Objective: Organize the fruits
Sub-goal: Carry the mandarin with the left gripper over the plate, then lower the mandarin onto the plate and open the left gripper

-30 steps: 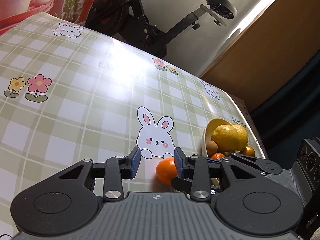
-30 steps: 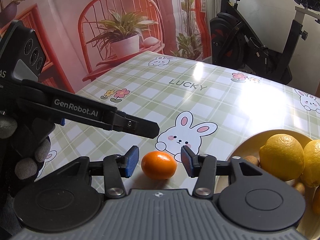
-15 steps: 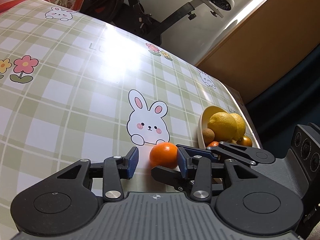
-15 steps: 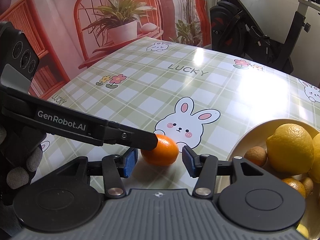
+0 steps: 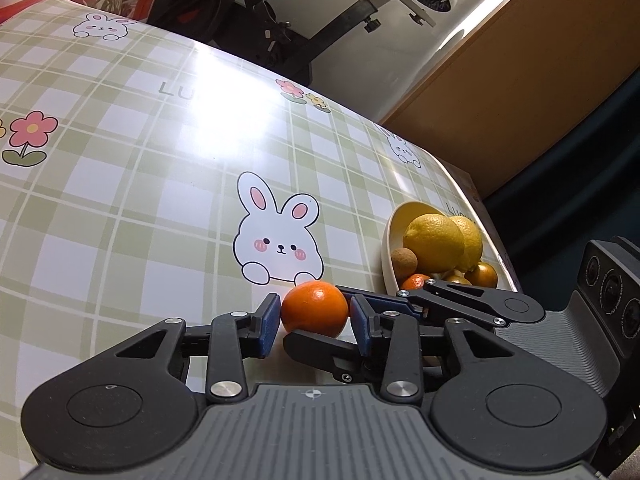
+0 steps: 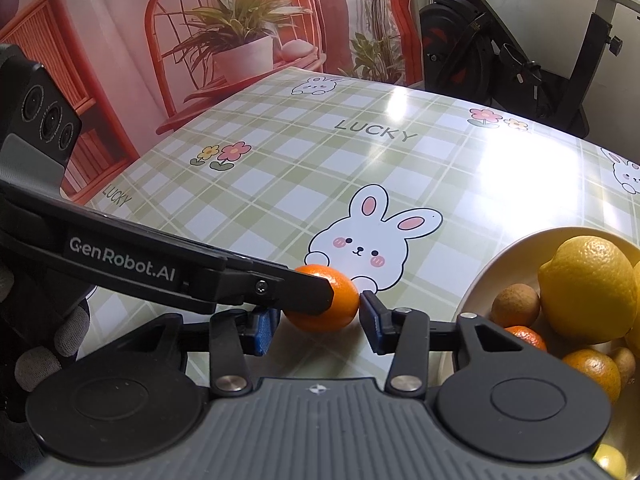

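A small orange mandarin (image 5: 315, 307) lies on the checked tablecloth in front of the bunny print; it also shows in the right wrist view (image 6: 325, 303). My left gripper (image 5: 315, 314) has its blue pads closed against the mandarin's two sides. My right gripper (image 6: 315, 322) is open, its fingers standing either side of the same mandarin and crossing under the left gripper's fingers. A cream bowl (image 5: 387, 240) to the right holds two lemons (image 5: 434, 242), a brown round fruit and mandarins; it shows in the right wrist view too (image 6: 478, 280).
The tablecloth (image 5: 140, 184) stretches away to the left and far side. An exercise bike (image 6: 500, 60) stands beyond the far table edge. The table's right edge lies just past the bowl.
My left gripper has moved in around the mandarin and closed its pads on it. My right gripper has stayed open around the fruit, a little nearer to it.
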`<state>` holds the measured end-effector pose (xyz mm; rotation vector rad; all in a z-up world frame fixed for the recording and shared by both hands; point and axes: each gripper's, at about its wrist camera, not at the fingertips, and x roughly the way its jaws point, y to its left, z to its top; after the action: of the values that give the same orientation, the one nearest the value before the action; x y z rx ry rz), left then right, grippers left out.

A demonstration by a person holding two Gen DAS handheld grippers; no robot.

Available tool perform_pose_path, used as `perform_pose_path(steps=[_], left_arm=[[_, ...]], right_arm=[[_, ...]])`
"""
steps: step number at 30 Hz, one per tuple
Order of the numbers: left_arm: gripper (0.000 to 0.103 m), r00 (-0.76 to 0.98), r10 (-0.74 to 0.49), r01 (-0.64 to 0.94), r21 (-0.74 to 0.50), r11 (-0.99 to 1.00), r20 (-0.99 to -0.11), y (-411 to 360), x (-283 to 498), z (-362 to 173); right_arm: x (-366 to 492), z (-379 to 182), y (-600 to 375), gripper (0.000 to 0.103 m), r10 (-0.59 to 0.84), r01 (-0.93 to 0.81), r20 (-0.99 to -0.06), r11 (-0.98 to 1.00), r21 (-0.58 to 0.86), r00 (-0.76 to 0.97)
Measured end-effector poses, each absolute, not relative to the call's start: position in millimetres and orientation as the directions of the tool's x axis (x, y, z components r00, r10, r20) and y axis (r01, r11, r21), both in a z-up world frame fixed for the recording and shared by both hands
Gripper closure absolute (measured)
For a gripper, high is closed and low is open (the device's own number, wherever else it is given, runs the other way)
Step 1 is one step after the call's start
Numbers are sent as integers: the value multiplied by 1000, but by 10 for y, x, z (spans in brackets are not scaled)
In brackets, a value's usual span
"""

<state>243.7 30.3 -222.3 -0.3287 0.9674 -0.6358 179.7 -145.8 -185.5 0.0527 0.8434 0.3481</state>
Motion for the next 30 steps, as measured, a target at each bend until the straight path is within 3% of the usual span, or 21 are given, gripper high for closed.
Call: perform_pose_path(steps=[15,30], left_arm=[[63,424,-596,485,-385,785,-682,-98,2276,-1776],[64,349,-630,683,-272,678,-694,-1169,2082,-1577]], right_arm=[[1503,-1618,-1598,57,318,-267,-632,947,178,707],[949,-1453,-2378,57,181,-82,-535,976,204,825]])
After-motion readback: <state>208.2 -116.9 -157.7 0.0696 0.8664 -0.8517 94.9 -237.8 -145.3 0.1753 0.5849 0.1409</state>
